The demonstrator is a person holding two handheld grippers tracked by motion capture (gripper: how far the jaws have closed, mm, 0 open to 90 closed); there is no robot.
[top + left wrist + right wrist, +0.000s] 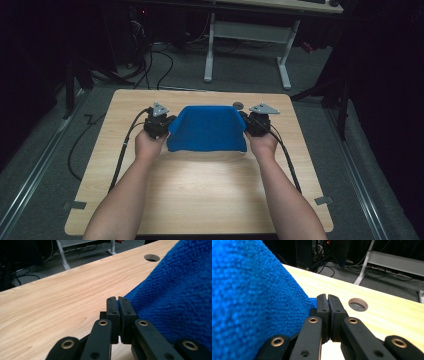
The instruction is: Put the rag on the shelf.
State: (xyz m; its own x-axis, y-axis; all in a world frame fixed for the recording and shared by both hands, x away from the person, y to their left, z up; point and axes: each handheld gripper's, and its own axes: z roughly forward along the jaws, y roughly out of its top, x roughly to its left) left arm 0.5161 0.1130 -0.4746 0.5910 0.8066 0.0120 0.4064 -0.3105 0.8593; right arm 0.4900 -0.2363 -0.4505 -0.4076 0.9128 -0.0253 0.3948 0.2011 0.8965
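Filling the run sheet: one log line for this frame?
left claw: shut on blue cloth | right claw: shut on blue cloth | cloth: stretched between, over table

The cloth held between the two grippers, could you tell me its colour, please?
Plain bright blue cloth, best seen in the high view.

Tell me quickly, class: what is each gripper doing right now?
Left gripper: shut on a corner of the blue cloth.
Right gripper: shut on the opposite corner of the blue cloth.
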